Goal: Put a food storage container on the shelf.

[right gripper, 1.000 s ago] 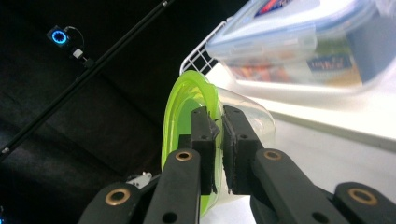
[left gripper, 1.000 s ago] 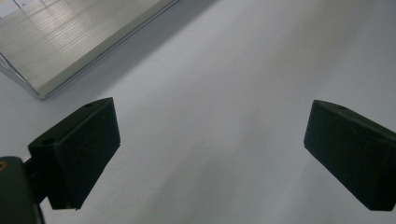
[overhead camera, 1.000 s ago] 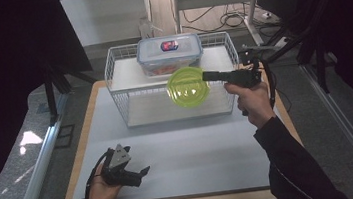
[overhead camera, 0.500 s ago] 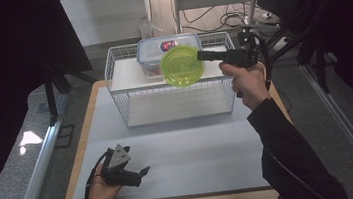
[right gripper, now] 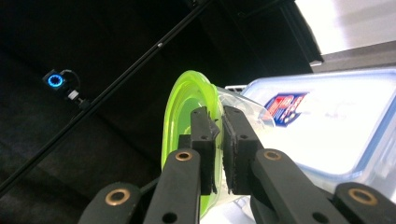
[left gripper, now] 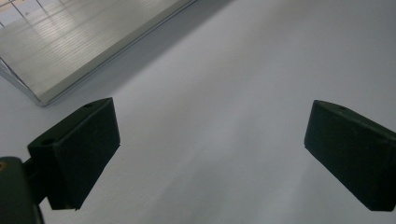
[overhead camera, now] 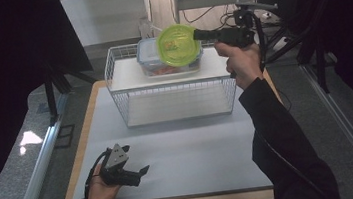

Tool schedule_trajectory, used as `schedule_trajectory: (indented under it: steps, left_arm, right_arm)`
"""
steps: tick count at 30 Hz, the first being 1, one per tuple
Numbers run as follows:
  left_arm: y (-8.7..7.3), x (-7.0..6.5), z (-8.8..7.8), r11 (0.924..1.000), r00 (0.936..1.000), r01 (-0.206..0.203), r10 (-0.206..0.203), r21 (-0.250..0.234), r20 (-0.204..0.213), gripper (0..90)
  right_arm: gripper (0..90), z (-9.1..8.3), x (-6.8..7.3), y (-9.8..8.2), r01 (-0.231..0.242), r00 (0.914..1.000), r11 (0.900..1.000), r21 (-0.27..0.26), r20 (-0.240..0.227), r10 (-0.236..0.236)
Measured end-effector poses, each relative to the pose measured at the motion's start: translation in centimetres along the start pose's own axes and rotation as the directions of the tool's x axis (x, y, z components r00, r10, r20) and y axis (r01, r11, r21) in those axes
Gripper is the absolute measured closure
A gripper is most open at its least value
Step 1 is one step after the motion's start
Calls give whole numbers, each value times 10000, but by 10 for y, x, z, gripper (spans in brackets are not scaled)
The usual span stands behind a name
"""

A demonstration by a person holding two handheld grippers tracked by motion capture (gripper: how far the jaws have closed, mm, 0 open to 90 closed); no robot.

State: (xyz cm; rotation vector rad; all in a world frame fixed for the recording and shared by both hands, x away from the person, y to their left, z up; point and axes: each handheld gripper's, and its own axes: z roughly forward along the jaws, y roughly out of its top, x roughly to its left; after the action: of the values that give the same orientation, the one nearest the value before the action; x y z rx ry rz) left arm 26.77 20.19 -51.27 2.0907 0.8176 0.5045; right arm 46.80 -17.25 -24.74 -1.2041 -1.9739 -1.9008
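Pinching defines your right claw: it grips the green-lidded tub on edge above the wire rack, beside the blue-lidded container. Your left claw rests spread on the surface.

The green tub is a round, translucent lime-green plastic container with a green lid, its clear body showing behind the lid in the right gripper view. It is off the table, held up in the air and tipped on its side, so the flat round face looks toward the high camera. Its rim is pinched at the edge. In the high view it hangs in front of the clear box on the wire rack.
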Motion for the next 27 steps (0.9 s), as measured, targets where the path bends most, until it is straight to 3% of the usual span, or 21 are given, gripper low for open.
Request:
schedule_trajectory:
  steps: [9,18,27]
  left_arm:
    - [0,0,0,10000,10000,4,-4,-1,80,35]
    - [-1,0,0,10000,9999,-2,2,-9,141,36]
    - [-1,0,1,10000,9998,-30,30,12,210,36]
  right_arm:
    - [838,24,-9,20,-306,9983,9994,-161,495,314]
    - [837,46,-19,29,-766,9938,9968,-221,789,781]
    - [829,60,-33,33,-1524,9822,9877,-365,1051,1554]
